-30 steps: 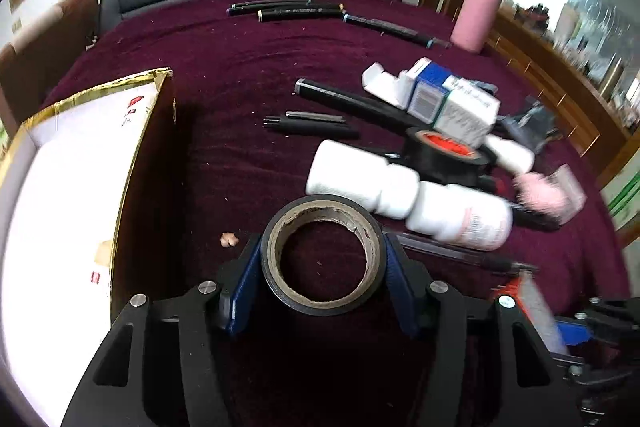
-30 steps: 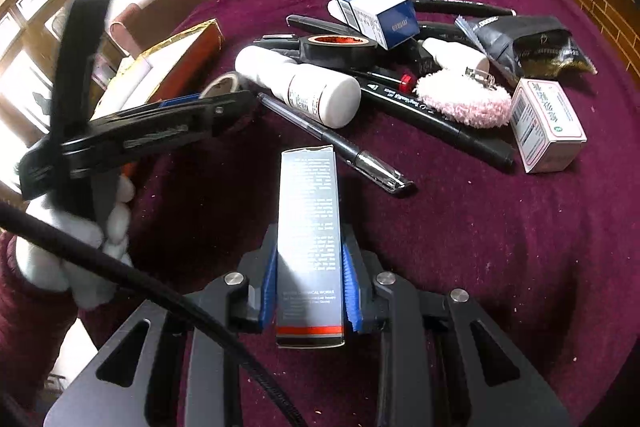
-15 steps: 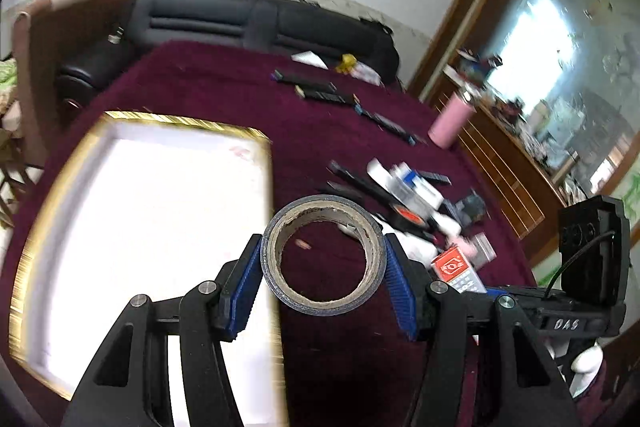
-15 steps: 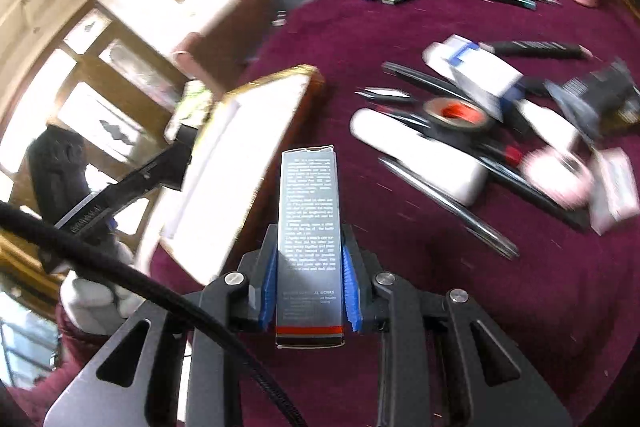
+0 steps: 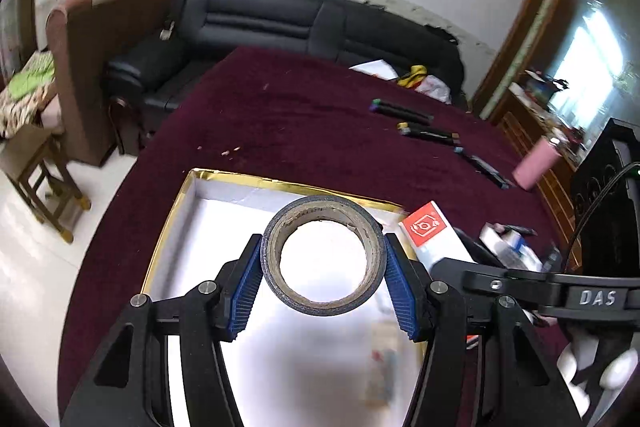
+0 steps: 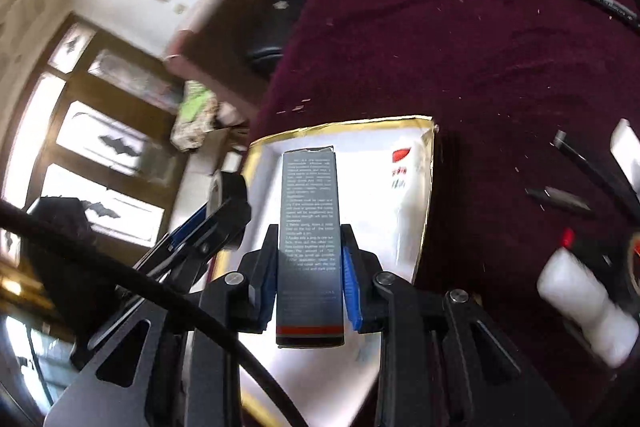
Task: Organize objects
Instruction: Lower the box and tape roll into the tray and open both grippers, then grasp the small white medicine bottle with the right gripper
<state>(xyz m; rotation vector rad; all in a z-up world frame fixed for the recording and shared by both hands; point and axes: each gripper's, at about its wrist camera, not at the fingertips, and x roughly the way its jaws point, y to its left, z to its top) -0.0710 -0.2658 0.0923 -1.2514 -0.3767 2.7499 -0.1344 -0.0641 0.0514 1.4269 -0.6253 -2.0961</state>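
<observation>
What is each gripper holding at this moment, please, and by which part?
The left gripper clamps a roll of tape across its outer rim. The right gripper clamps a slim grey carton by the long sides of its lower half.

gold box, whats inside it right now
The gold box shows a bare white floor with faint printed marks. The tape roll and grey carton, held above in the tongs, hide parts of it.
</observation>
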